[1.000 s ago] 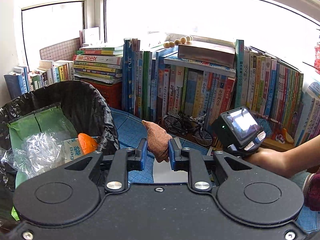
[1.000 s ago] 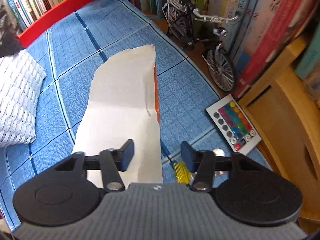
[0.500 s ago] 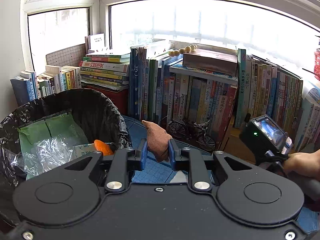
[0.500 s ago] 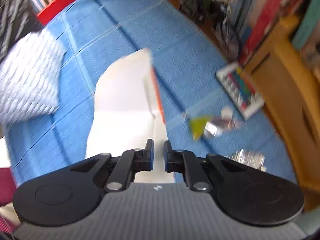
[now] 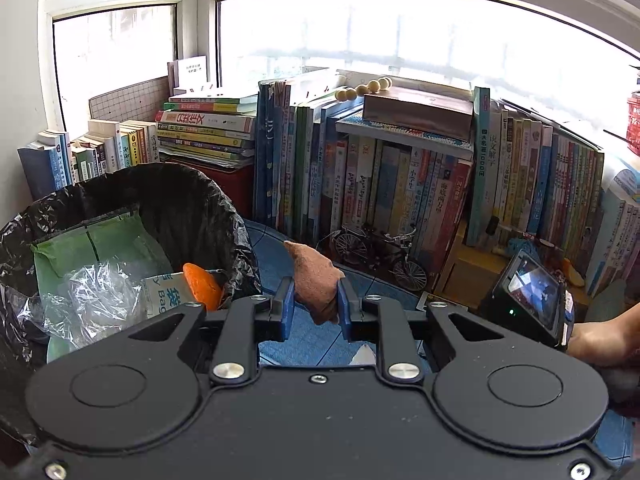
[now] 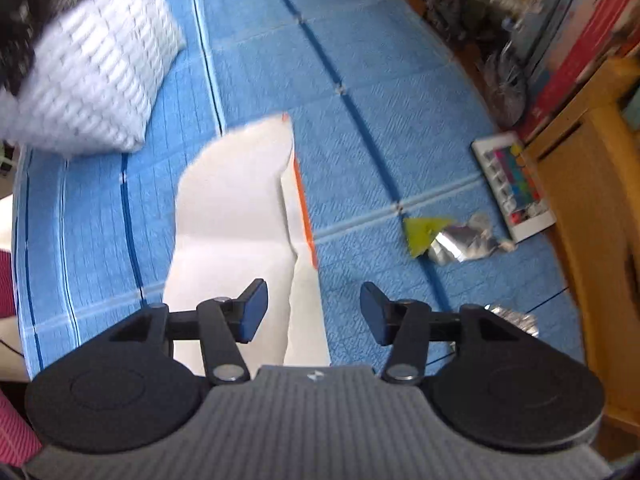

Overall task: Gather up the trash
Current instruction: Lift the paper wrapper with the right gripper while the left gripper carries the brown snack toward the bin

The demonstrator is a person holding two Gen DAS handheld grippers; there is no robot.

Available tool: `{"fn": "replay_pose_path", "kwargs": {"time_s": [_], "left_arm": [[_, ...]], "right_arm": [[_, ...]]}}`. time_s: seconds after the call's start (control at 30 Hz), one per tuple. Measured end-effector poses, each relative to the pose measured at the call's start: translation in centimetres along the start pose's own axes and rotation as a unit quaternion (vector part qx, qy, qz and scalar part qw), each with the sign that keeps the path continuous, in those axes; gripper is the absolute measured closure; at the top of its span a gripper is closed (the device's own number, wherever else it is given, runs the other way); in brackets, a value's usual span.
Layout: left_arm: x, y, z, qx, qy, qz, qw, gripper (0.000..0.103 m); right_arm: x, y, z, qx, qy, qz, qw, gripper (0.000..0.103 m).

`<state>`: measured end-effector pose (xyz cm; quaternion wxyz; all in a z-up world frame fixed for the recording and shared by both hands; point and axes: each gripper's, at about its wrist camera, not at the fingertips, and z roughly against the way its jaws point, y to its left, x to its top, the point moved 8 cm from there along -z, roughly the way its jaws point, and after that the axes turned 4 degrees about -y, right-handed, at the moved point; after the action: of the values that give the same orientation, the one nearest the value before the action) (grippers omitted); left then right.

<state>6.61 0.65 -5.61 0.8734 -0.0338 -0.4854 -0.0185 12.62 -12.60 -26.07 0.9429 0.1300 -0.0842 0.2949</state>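
My left gripper is shut on a brown, lumpy piece of trash and holds it just right of a bin lined with a black bag. Green packaging, clear plastic and an orange peel lie in the bin. My right gripper points down at the blue mat, and its jaws are opening with nothing pressed between them. Under it lies a torn white paper with an orange edge. A crumpled silver and yellow wrapper lies to the right of the paper, and another bit of foil sits beside the right finger.
A white checked pillow lies at the upper left of the blue mat. A remote with coloured buttons rests by a yellow wooden shelf. Rows of books and a model bicycle line the window wall.
The right gripper shut and then spread wide again while shifting over the paper; the silver and yellow wrapper came into view at the right. The left gripper kept its hold and stayed put.
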Motion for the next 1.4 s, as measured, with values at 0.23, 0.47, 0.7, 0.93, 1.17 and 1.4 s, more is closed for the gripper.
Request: {"fn": "replay_pose_path", "kwargs": {"time_s": [0.23,0.47,0.7,0.93,1.17,1.4], "left_arm": [[-0.1,0.1,-0.1,0.0,0.004,0.001,1.0,0.082],[0.1,0.2,0.0,0.002,0.002,0.002,1.0,0.082],[1.2,1.0,0.7,0.01,-0.013,0.01,0.9998,0.082],[2.4,2.3,1.5,0.024,-0.029,0.023,0.9991,0.082],[2.8,3.1,2.1,0.031,-0.034,0.027,0.9986,0.082],[3.4,3.9,2.4,0.038,-0.04,0.035,0.9979,0.082]], "right_arm": [[-2.4,-0.3,-0.9,0.034,0.039,-0.031,0.998,0.033],[-2.5,-1.1,0.0,0.042,0.05,-0.103,0.993,0.078],[1.7,-0.4,4.0,0.028,-0.032,-0.092,0.995,0.094],[5.8,-0.4,8.1,0.018,-0.101,-0.093,0.99,0.096],[6.2,-0.3,9.1,0.011,-0.118,-0.105,0.987,0.096],[9.0,-0.1,13.3,0.014,-0.178,-0.116,0.977,0.097]]}}
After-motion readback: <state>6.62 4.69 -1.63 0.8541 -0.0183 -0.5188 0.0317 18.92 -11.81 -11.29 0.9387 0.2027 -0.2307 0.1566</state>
